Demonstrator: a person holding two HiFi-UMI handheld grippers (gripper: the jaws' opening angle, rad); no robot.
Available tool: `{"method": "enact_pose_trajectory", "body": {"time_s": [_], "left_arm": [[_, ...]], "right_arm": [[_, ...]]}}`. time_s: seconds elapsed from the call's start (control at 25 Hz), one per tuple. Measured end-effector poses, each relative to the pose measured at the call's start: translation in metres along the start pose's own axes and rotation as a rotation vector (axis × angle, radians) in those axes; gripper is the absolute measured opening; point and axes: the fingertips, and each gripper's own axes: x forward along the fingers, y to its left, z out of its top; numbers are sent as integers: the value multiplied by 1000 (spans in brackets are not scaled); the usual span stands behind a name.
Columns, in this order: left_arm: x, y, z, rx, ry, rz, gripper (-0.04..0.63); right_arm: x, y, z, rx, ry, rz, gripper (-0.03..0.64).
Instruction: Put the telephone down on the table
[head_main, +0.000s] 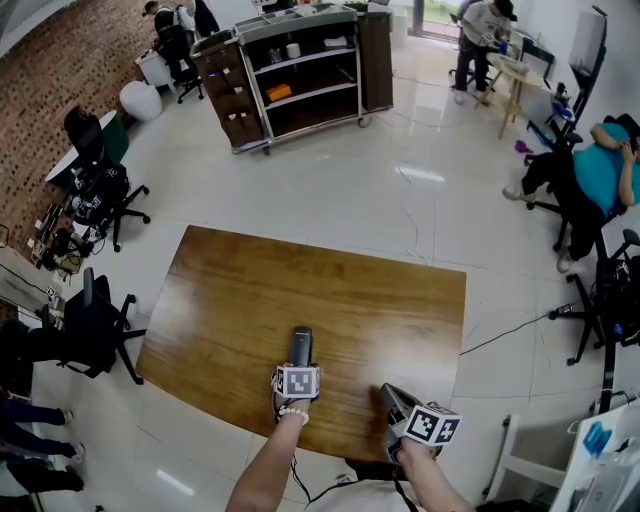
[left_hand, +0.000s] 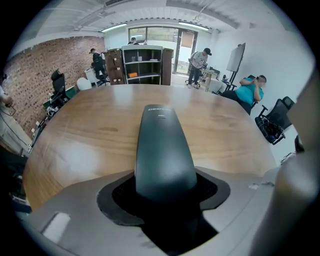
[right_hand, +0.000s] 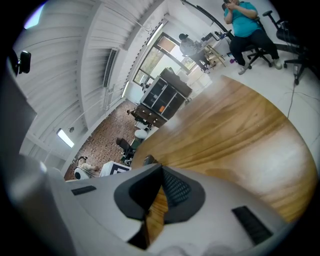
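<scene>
**Phone in left claw, over the tabletop**

Far left: black office chairs (head_main: 95, 325) on the pale floor, beside a brick wall (head_main: 60, 70).

Left claw (head_main: 299, 368): I see it closed on the phone (left_hand: 162, 150). The dark pads sit against both sides of the handset's wide end. The phone runs straight away from the claw, narrow end forward, along the wood grain. From the head view it sits over the near part of the tabletop (head_main: 300, 280), a bit left of centre. I can't tell whether its underside touches the wood.

Right claw (head_main: 390, 395): at the near edge of the tabletop, well apart from the phone, angled toward the left claw. In its own view I read the jaw tips as together, with nothing between them; only a sliver of wood shows behind the pads.

Beyond the tabletop: a dark shelf cart (head_main: 300, 70) on wheels. Far right: a person in a teal top (head_main: 605, 170), seated on a chair.
</scene>
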Motion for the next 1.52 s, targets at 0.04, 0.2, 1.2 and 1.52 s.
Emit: {"method": "enact_pose_trajectory", "body": {"time_s": [0.04,0.2,1.2,1.52], "left_arm": [[0,0,0,6,0,7,301],[1,0,-1,8,-13,28,313],[-146,37,-70,-410,-418,-111,93],[-207,-12,-119,-352,-532,-213,0]], "right_arm": [[0,1,0,3,1,3,5],[-3,-1,-1,2,2,3,5],[-18,62,-17,-129,-11,119,5],[-62,97,-49,-208,-32,176,5]]}}
